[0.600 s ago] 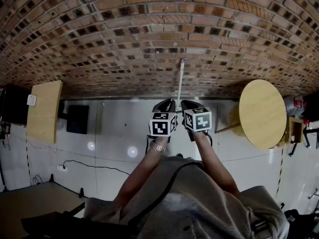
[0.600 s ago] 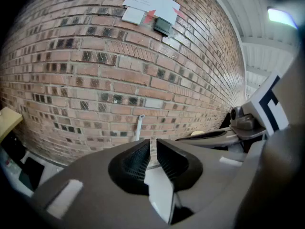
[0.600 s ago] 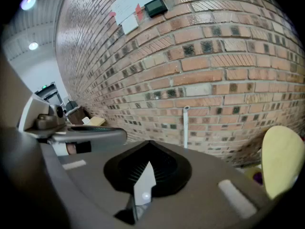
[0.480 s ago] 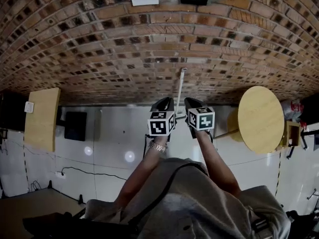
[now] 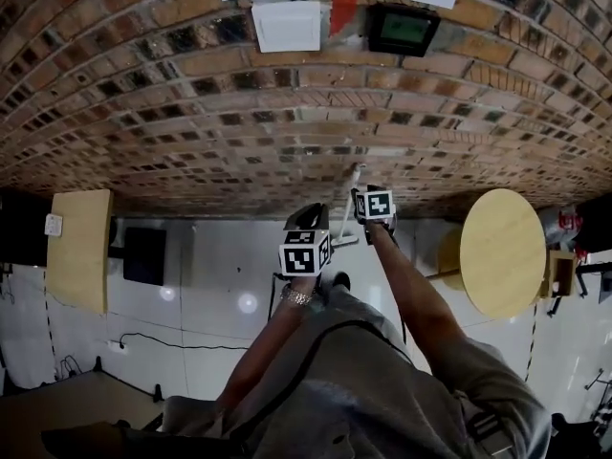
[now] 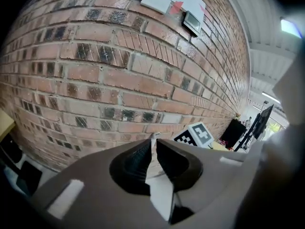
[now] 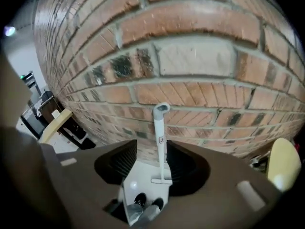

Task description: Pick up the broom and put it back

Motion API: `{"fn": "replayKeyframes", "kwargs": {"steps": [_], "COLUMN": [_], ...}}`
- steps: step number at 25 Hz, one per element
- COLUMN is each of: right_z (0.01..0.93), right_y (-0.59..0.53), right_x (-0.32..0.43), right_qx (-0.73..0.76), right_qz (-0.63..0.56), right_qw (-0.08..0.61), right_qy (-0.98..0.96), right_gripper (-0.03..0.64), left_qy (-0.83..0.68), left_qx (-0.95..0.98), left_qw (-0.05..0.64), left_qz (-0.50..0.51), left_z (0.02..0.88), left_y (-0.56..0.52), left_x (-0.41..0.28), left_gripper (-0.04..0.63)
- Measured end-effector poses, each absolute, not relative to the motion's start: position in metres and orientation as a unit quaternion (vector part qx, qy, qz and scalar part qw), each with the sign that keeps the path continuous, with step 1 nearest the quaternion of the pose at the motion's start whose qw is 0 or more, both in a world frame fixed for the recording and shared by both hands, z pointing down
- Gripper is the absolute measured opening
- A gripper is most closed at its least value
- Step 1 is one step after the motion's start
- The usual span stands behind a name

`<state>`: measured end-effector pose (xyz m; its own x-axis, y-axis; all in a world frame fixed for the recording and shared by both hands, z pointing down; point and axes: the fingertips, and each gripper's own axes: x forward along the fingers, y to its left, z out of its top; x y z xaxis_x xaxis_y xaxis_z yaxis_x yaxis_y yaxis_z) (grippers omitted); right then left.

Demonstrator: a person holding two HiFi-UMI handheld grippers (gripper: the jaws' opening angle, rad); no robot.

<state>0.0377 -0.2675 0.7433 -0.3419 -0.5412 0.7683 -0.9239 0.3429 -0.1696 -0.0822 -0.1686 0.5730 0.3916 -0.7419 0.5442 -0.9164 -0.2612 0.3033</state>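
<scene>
Broom (image 7: 160, 147) leans against brick wall (image 5: 191, 94) — right gripper (image 7: 151, 149) spread empty, left gripper (image 6: 153, 147) pinched together.

My broom (image 7: 161, 147) is slim and white: a straight tubular handle with an open, hollow top end and a small mark a little way below it, ending in a short flat crossbar head. It stands almost upright, its head down on the pale floor (image 7: 141, 175) at the foot of the brick wall (image 7: 200, 56) and its top resting against the bricks. It stands at the far side, slightly right of the middle, and shows in the gap of my right gripper (image 7: 151, 149), whose jaws stand off it.
</scene>
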Motion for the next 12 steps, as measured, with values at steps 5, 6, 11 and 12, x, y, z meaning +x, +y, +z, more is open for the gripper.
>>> {"fn": "replayKeyframes", "kwargs": {"steps": [5,6,11,12], "right_z": [0.791,0.800,0.826,0.824], "right_y": [-0.312,-0.317,-0.339,-0.339], "right_x": [0.027,0.025,0.033,0.035], "right_qx": [0.463,0.460,0.477,0.478], "right_qz": [0.327,0.326,0.337,0.336], "right_qw": [0.356,0.376,0.399,0.395], "right_qy": [-0.743,-0.736,-0.706,-0.709], "right_gripper": [0.166,0.171,0.098,0.098], "left_qy": [-0.558,-0.565,-0.588,-0.591], "left_qx": [0.756,0.749,0.728,0.725], "left_qw": [0.303,0.305,0.310,0.310], "left_qz": [0.159,0.162,0.170,0.169], "left_z": [0.579,0.581,0.588,0.588], "left_y": [-0.165,-0.163,-0.159,-0.160], "left_x": [-0.102,-0.108,-0.132,-0.136], "left_gripper": [0.032,0.032,0.032,0.032]}}
